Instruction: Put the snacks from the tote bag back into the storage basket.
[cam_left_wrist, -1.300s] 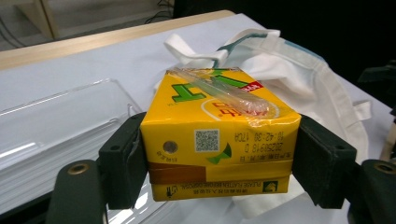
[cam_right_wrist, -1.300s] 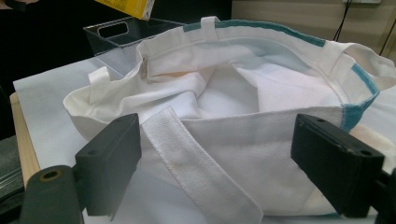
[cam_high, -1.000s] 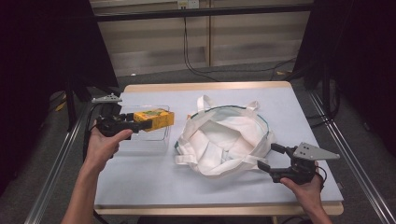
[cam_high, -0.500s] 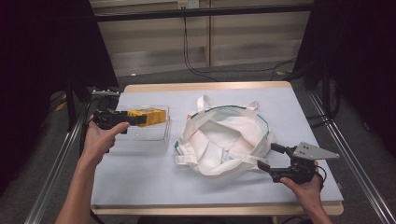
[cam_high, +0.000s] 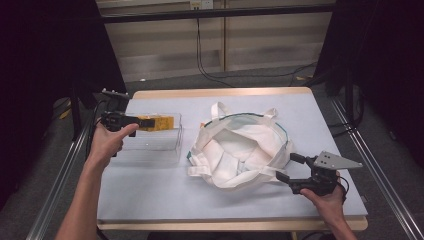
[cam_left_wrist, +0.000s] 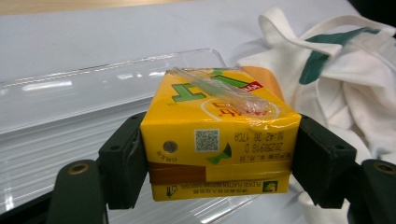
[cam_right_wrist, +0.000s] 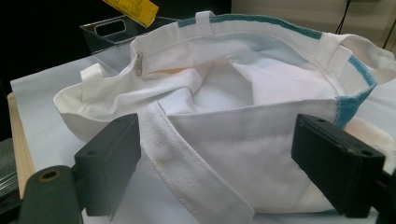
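Observation:
My left gripper (cam_high: 145, 121) is shut on a yellow juice box (cam_high: 159, 123), held level above a clear plastic container (cam_high: 152, 145) at the table's left. In the left gripper view the pads clamp both sides of the juice box (cam_left_wrist: 219, 135), which has a wrapped straw on top, with the container (cam_left_wrist: 70, 107) underneath. A white tote bag with green trim (cam_high: 240, 150) lies open in the middle. My right gripper (cam_high: 288, 166) stands open at the bag's near right edge. In the right gripper view its jaws flank the bag's wall and strap (cam_right_wrist: 243, 140) without pressing on them.
The table's pale cover (cam_high: 150, 195) runs bare along the front. A wooden edge (cam_high: 215, 93) borders the far side. Metal rails (cam_high: 60, 170) run along both sides of the table. Cables hang on the floor behind it.
My left hand has drawn the juice box to the left and slightly away over the container. The right gripper and the bag have stayed where they were.

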